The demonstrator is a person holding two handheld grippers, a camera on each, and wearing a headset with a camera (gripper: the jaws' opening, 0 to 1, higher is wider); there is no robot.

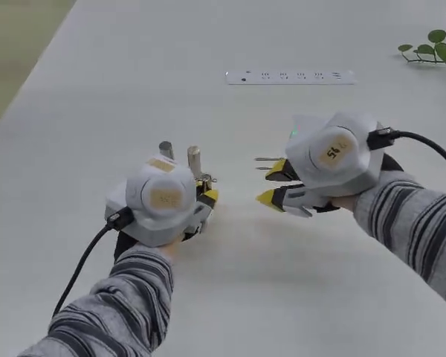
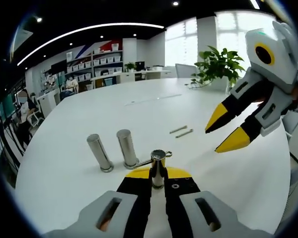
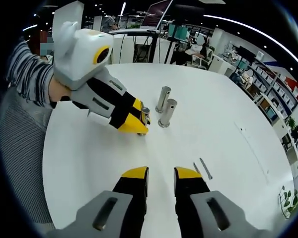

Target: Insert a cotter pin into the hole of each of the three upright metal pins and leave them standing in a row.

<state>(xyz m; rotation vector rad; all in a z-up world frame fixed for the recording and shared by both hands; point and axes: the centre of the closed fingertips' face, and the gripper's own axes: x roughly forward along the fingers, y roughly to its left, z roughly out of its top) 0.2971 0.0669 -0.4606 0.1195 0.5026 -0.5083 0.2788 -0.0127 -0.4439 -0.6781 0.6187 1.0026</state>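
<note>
Left gripper view: L gripper (image 2: 158,175) is clamped on a pin (image 2: 158,166), which is upright w/ its base at the table (image 1: 282,290). A cotter (image 2: 162,155) goes thru the hole near its top, loop on the right side of this view, legs sticking out left. 2nd pin (image 2: 127,148) and 3rd pin (image 2: 99,152) stand close together just beyond, roughly in line w/ the held one. Two spare cotters (image 2: 181,131) lie side by side farther out. R gripper (image 3: 161,173) hovers near them, jaws a narrow gap apart w/ nothing btwn, tips pointing toward the L gripper. In the head view, a power strip (image 1: 290,76) lies far back and a plant (image 1: 433,46) is at the far right corner.
</note>
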